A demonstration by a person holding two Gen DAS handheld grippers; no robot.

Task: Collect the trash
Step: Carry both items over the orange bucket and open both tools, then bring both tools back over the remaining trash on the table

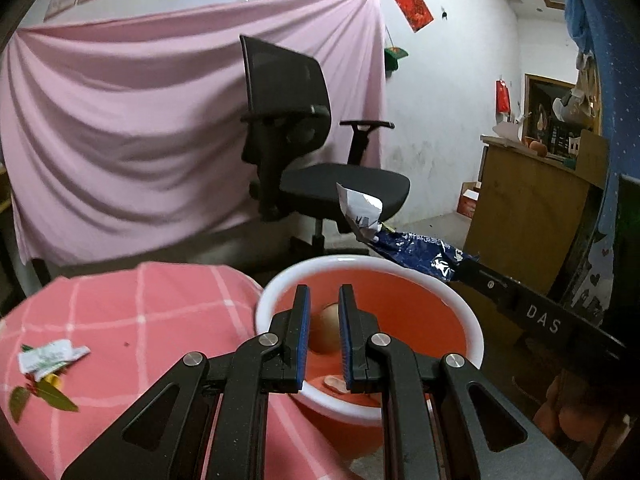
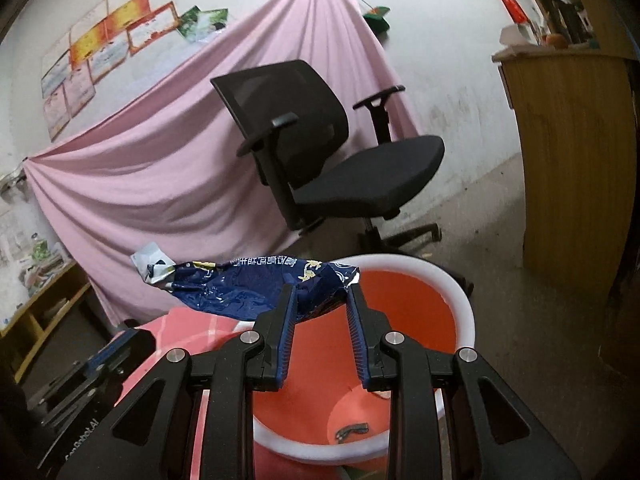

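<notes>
An orange bucket with a white rim [image 1: 472, 320] stands by the pink checked table [image 1: 140, 312]; it also shows in the right wrist view [image 2: 460, 292]. My right gripper [image 2: 322, 292] holds a crumpled dark blue snack wrapper [image 2: 248, 288] over the bucket's rim; its jaws are wide apart with the wrapper caught between the tips. The wrapper also shows in the left wrist view [image 1: 424, 250]. My left gripper [image 1: 324, 300] is open and empty above the bucket. A brownish round piece [image 1: 326, 328] lies inside the bucket. A white-green wrapper [image 1: 50, 358] and leaves [image 1: 44, 394] lie on the table.
A black office chair [image 1: 312, 152] stands behind the bucket before a pink hanging sheet [image 1: 120, 140]. A wooden cabinet [image 1: 532, 216] is at the right. The right gripper's arm [image 1: 540, 316] crosses the left wrist view at the right.
</notes>
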